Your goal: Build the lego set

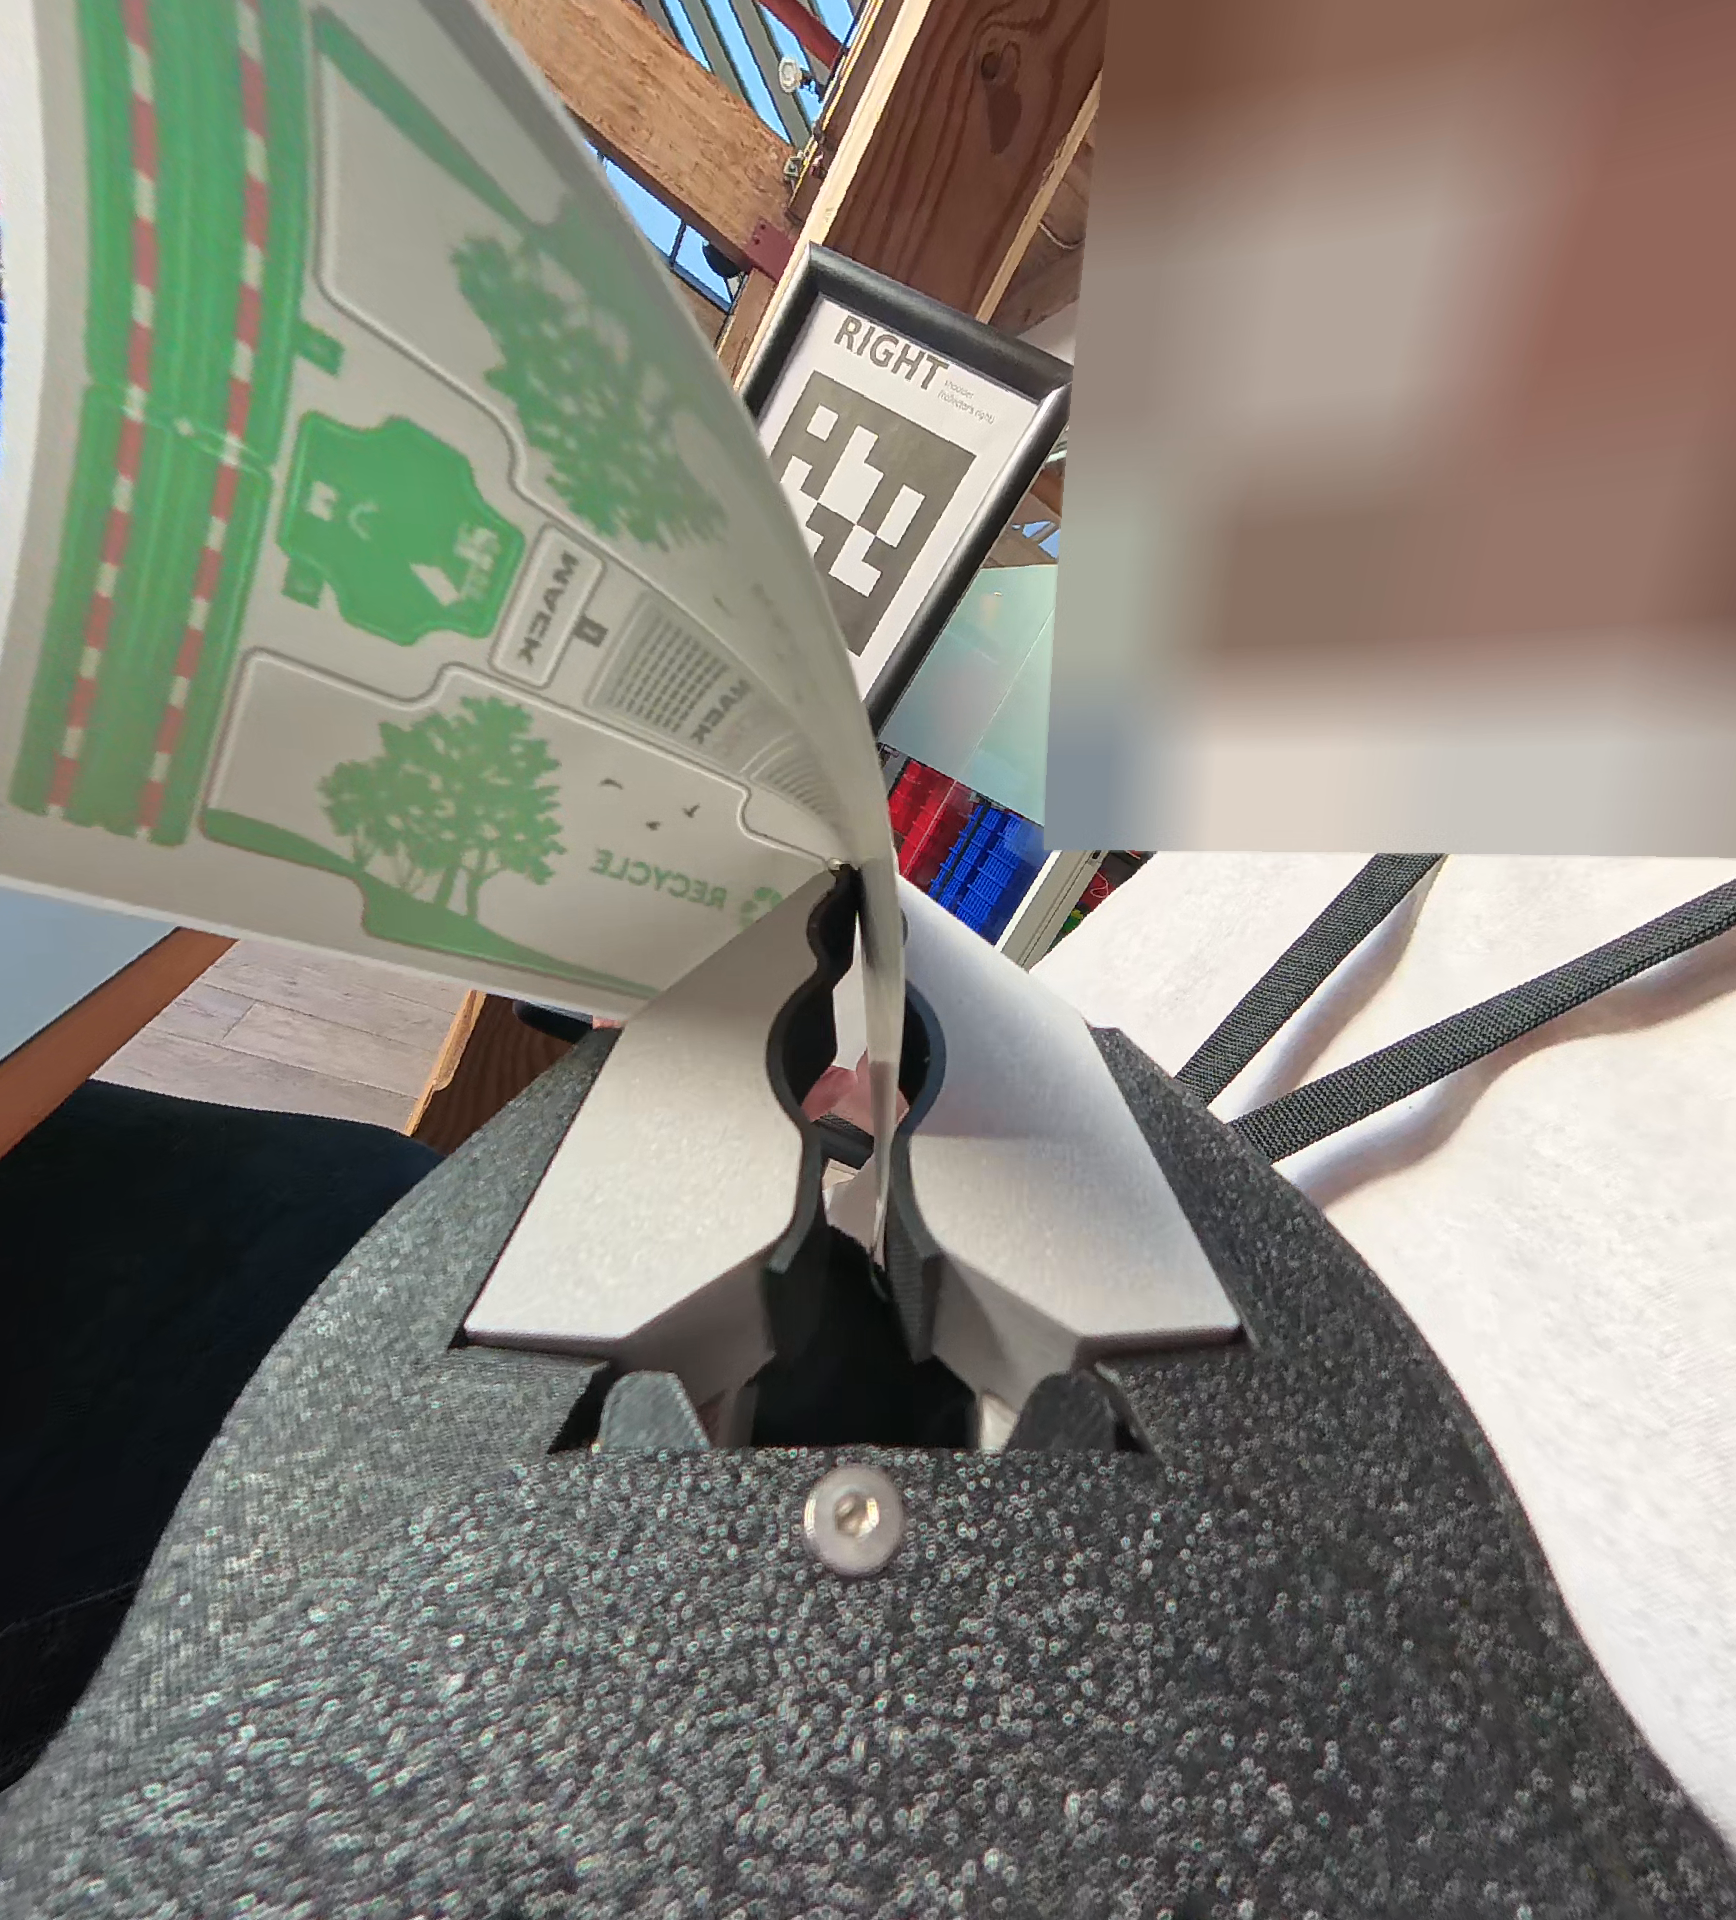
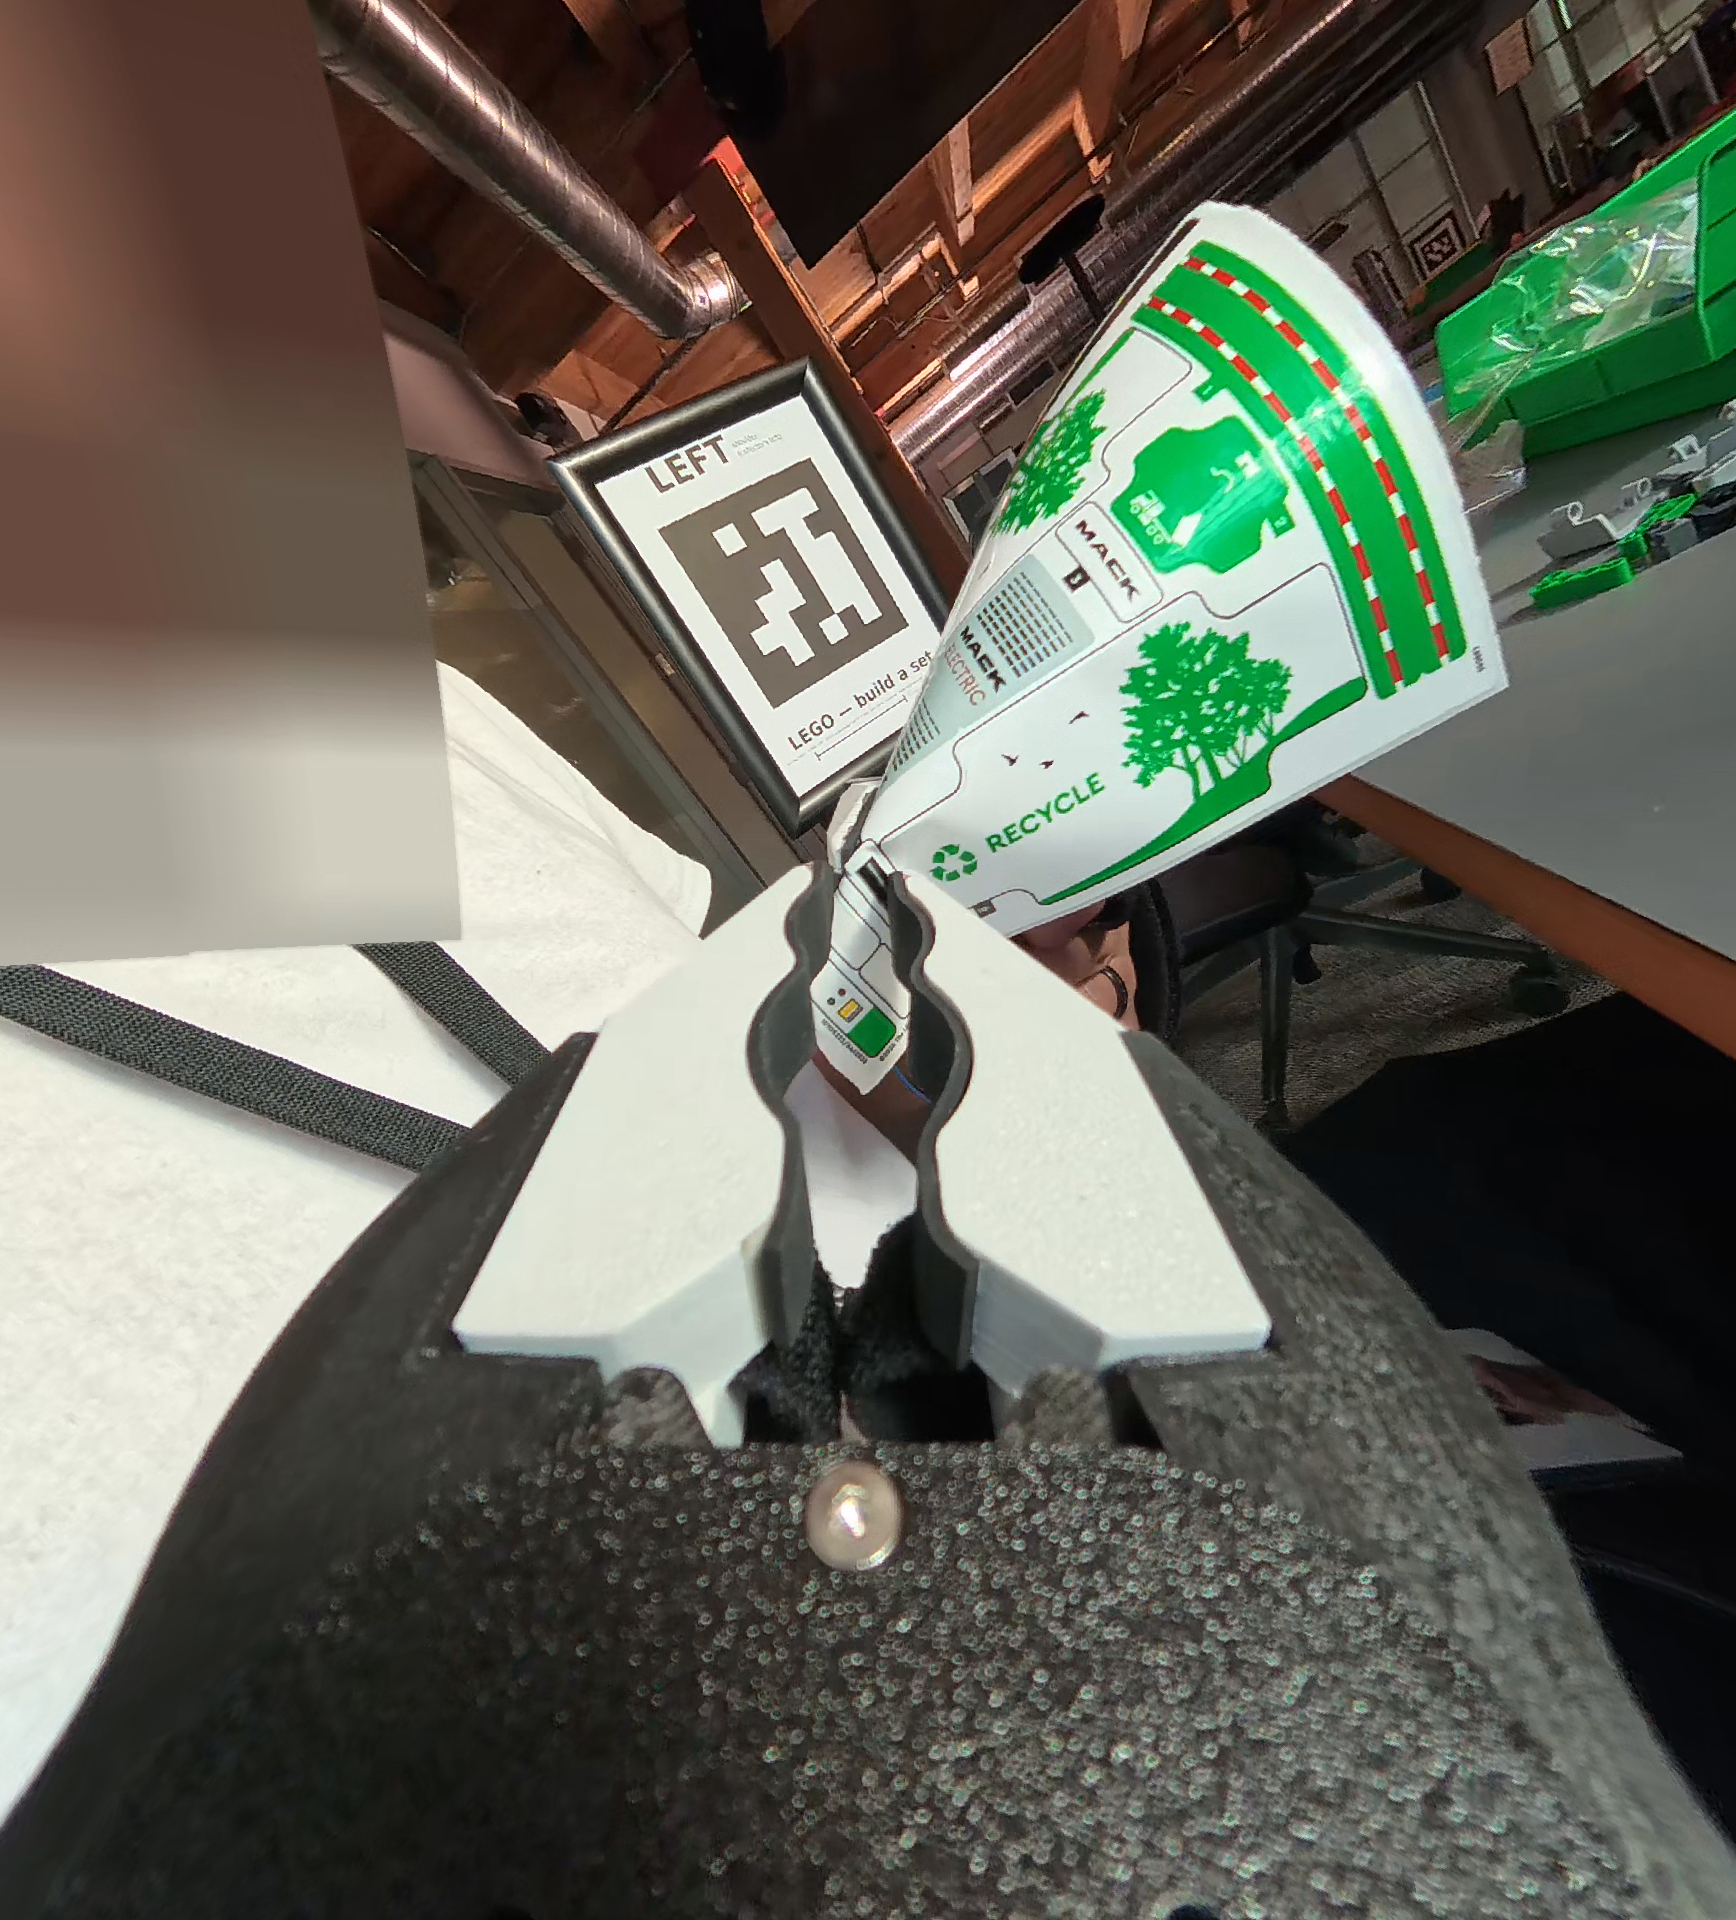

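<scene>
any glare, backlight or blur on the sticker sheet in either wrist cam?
Left wrist view: sticker sheet is backlit by the window, its print showing through washed out and soft, the edge between the fingers smeared. Right wrist view: the sheet is front-lit and sharp, with a glare streak across the green stripes; wide-angle bowing bends the table edge.

We see a white sticker sheet (image 2: 1196,623) printed with green trees, green bands edged in red-and-white dashes, and grey grille patches. Our grippers' fingers (image 2: 677,1174) are pale grey with black inner pads. Far right, bright green bins (image 2: 1622,343) sit on a grey, orange-edged table (image 2: 1622,727).
</scene>
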Available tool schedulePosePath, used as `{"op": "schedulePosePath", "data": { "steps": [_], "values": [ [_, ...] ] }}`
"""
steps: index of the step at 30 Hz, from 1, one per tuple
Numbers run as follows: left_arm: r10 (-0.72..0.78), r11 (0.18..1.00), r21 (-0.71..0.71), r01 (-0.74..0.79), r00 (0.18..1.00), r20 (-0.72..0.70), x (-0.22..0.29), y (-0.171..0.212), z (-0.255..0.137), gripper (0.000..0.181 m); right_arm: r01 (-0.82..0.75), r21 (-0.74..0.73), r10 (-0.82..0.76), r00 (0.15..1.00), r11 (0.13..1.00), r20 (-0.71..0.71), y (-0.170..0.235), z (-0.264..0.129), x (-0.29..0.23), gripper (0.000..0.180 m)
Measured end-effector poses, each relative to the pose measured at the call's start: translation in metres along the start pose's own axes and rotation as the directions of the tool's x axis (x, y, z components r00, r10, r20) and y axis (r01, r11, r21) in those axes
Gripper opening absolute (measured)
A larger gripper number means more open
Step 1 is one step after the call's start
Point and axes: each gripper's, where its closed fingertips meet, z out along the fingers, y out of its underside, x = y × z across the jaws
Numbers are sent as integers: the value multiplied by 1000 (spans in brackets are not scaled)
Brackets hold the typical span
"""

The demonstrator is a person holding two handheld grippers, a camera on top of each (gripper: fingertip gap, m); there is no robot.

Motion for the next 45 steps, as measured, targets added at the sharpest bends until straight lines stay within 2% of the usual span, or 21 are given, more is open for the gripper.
{"op": "schedulePosePath", "data": {
  "steps": [10, 20, 34, 40, 45],
  "values": [
    [52, 998, -32, -52, 999, 13, 5, 2, 0, 0, -159, 54, 151, 980, 986, 131, -2, -1, -4, 4],
    [75, 996, -55, -73, 996, 42, 2, 3, -1, 0, -118, 58, 112, 989, 991, 92, -3, -4, -1, 0],
    [40, 999, -24, -36, 972, 234, -37, -7, -20, 0, 41, 199, 1, 979, 979, -205, -33, -28, 32, 0],
    [-29, 999, 20, 25, 955, 295, -57, -13, -31, 0, 148, 252, -47, 928, 956, -368, -50, -48, 50, 0],
    [-90, 996, 17, 90, 932, 350, -70, -20, -39, 0, 220, 222, -89, 871, 950, -483, -61, -64, 64, 0]
  ]
}}
